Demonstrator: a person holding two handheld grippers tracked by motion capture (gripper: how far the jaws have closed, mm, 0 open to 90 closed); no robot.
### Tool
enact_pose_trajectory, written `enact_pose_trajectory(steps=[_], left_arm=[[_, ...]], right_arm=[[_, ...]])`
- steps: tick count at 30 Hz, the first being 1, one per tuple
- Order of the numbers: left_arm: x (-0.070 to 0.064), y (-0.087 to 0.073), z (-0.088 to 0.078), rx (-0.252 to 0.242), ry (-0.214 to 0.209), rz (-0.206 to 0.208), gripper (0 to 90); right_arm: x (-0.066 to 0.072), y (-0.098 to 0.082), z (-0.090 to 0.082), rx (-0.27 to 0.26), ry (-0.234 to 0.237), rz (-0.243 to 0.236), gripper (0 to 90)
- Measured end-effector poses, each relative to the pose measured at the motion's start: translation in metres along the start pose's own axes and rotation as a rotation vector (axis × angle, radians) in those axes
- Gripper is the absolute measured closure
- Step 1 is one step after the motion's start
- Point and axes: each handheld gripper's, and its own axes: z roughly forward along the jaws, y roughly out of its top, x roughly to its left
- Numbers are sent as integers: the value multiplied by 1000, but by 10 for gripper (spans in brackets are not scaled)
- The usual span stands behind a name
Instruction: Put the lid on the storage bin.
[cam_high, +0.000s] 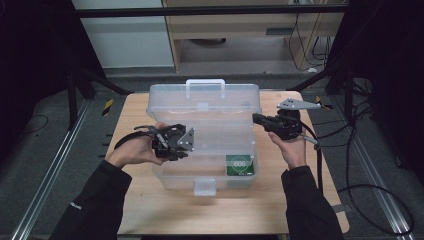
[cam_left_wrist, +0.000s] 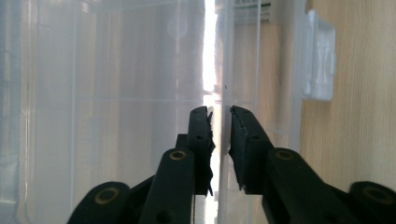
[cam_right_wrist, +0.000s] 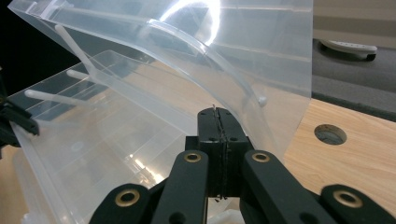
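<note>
One green box (cam_high: 240, 164) — inside clear bin (cam_high: 165, 176).

Count for you: one clear plastic box (cam_high: 202, 137) on one table (cam_high: 135, 205). One green packet (cam_high: 240, 164) in the box's near right corner. One white latch (cam_high: 205, 186) on its front, one handle (cam_high: 205, 87) on its lid. Two claws: left claw (cam_high: 187, 141) and right claw (cam_high: 256, 118) flank the box.

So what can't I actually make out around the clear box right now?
- High view: left gripper fingers, hidden by its own body and grey plate.
- Left gripper view: whether the fingers press the clear box wall between them; glare hides it.
- High view: print on the green packet, too small.
- Right gripper view: right gripper shut, apparently on the box's thin edge.
</note>
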Motion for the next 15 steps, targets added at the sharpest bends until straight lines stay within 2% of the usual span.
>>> enact_pose_trajectory(steps=[1,2,5,7,13,14,15], left_arm=[[1,-1,1,-33,-3,-14,731],[1,-1,1,-33,-3,-14,706],[2,-2,4,-94,-21,-56,663],[2,-4,6,-150,-32,-78,607],[1,-6,8,-275,-64,-162,556],[1,-6,8,-275,-64,-162,548],[-1,-7,9,-322,-62,-184,542]], right_arm=[[0,-1,-1,-3,3,-1,899],[0,-1,-1,-3,3,-1,899],[0,-2,-1,-3,5,2,893],[1,-3,-2,0,4,-2,897],[1,-5,-2,10,11,2,900],[1,-5,-2,10,11,2,900],[1,-5,-2,12,10,-2,900]])
